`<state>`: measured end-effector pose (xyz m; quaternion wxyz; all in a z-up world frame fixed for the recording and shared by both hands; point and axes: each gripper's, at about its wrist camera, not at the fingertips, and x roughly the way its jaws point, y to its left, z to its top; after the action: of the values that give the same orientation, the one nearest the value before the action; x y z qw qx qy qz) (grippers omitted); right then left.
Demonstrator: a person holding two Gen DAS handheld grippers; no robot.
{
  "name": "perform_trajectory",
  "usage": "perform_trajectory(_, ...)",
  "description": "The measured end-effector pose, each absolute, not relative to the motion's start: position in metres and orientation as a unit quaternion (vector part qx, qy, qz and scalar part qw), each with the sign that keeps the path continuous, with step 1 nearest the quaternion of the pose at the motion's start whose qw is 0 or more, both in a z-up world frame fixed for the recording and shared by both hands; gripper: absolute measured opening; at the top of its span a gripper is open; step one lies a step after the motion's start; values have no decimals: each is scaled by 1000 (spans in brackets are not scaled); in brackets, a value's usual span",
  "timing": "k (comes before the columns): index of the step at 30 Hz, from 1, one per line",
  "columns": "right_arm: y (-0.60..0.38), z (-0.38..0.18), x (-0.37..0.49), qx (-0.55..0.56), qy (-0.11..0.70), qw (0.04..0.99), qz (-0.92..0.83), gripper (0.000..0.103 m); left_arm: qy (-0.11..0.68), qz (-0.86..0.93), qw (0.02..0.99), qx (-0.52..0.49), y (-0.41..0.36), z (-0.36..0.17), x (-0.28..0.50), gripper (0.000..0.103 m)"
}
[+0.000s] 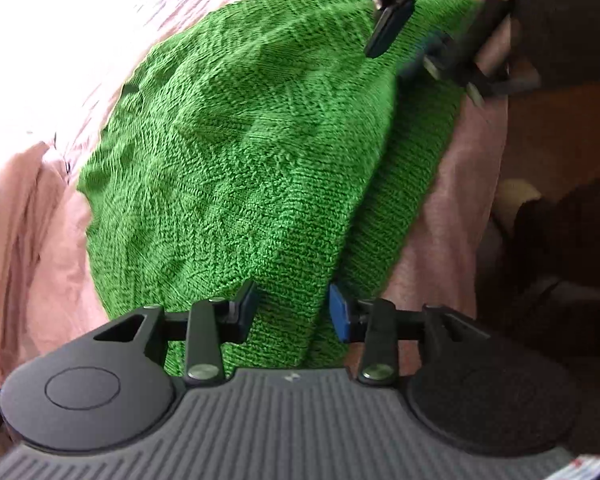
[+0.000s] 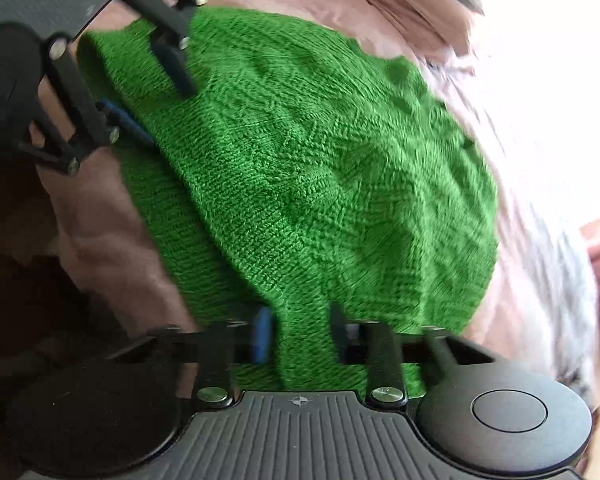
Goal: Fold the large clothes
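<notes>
A green knitted sweater (image 1: 240, 140) (image 2: 320, 160) lies spread on a pink bedsheet (image 1: 32, 240) (image 2: 112, 232), with one edge doubled over. In the left wrist view my left gripper (image 1: 293, 314) is shut on a thick fold of the sweater's near edge. Farther along the same edge, my right gripper (image 1: 404, 60) pinches the knit at the top right. The right wrist view mirrors this. My right gripper (image 2: 302, 334) holds a bunched fold at the bottom, and my left gripper (image 2: 156, 100) clamps the edge at the upper left. The right wrist view is motion-blurred.
The bed's edge runs beside the held side of the sweater, with dark brown floor or furniture (image 1: 560, 128) beyond it. A cream object (image 1: 516, 196) sits low by that edge. Grey patterned bedding (image 2: 548, 240) lies past the sweater's far side. Strong glare whitens the far area.
</notes>
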<state>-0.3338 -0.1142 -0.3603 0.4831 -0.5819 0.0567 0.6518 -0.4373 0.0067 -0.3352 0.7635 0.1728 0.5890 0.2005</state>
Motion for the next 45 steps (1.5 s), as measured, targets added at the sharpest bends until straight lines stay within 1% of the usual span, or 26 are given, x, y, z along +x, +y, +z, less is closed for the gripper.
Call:
perform_trajectory(1, -116, -359, -334, -579, 58, 478, 657, 2, 590, 200, 762, 180, 6, -336, -438, 32)
perform_trajectory(2, -116, -357, -332, -574, 64, 476, 664, 0, 590, 199, 762, 180, 7, -336, -438, 20)
perform_trajectory(3, -117, -354, -331, -571, 70, 471, 669, 0, 588, 201, 764, 174, 9, -334, -439, 5)
perform_trajectory(6, -119, -338, -325, -570, 108, 449, 679, 0, 564, 207, 786, 146, 15, -315, -448, 3)
perform_trajectory(8, -122, -329, -324, -573, 115, 429, 689, 0, 551, 190, 800, 139, 16, -302, -455, 3)
perform_trajectory(10, -124, -321, -321, -580, 115, 413, 693, 0, 543, 165, 808, 155, 11, -293, -461, 2)
perform_trajectory(13, -128, -317, -319, -601, 116, 385, 691, 0, 551, 130, 805, 177, 2, -291, -466, 2)
perform_trajectory(17, -128, -325, -320, -619, 127, 350, 692, 0, 574, 100, 794, 173, -3, -306, -466, 2)
perform_trajectory(20, -119, -347, -323, -626, 135, 369, 674, 0, 595, 117, 779, 159, 5, -327, -464, 2)
perform_trajectory(21, -114, -351, -324, -628, 146, 370, 669, 0, 600, 123, 777, 145, 9, -329, -461, 3)
perform_trajectory(22, -110, -352, -324, -629, 156, 368, 667, 1, 605, 130, 775, 129, 13, -329, -459, 7)
perform_trajectory(23, -105, -349, -321, -620, 174, 367, 671, 14, 608, 136, 774, 112, 18, -327, -457, 11)
perform_trajectory(24, -99, -342, -316, -598, 203, 377, 677, 36, 604, 141, 779, 92, 23, -320, -458, 11)
perform_trajectory(25, -93, -333, -307, -570, 233, 394, 682, 45, 597, 147, 785, 73, 29, -312, -461, 12)
perform_trajectory(26, -86, -323, -295, -535, 268, 415, 686, 49, 591, 153, 791, 52, 35, -304, -464, 14)
perform_trajectory(29, -69, -298, -256, -431, 340, 484, 681, 49, 555, 185, 811, -14, 54, -275, -474, 14)
perform_trajectory(31, -57, -291, -236, -375, 363, 524, 673, 49, 524, 216, 822, -47, 71, -264, -474, 14)
perform_trajectory(33, -38, -292, -219, -348, 377, 554, 656, 49, 499, 245, 829, -63, 92, -263, -466, 14)
perform_trajectory(35, -23, -299, -207, -331, 382, 576, 643, 49, 491, 272, 826, -57, 112, -272, -452, 14)
perform_trajectory(37, -17, -313, -199, -339, 395, 581, 626, 49, 503, 290, 812, -60, 135, -288, -443, 14)
perform_trajectory(40, -16, -346, -185, -417, 419, 572, 568, 49, 556, 330, 758, -83, 160, -321, -460, 15)
perform_trajectory(42, -22, -342, -174, -406, 427, 569, 574, 49, 576, 351, 730, -116, 170, -330, -488, 15)
perform_trajectory(45, -21, -317, -174, -399, 415, 582, 574, 49, 569, 364, 724, -139, 175, -316, -508, 15)
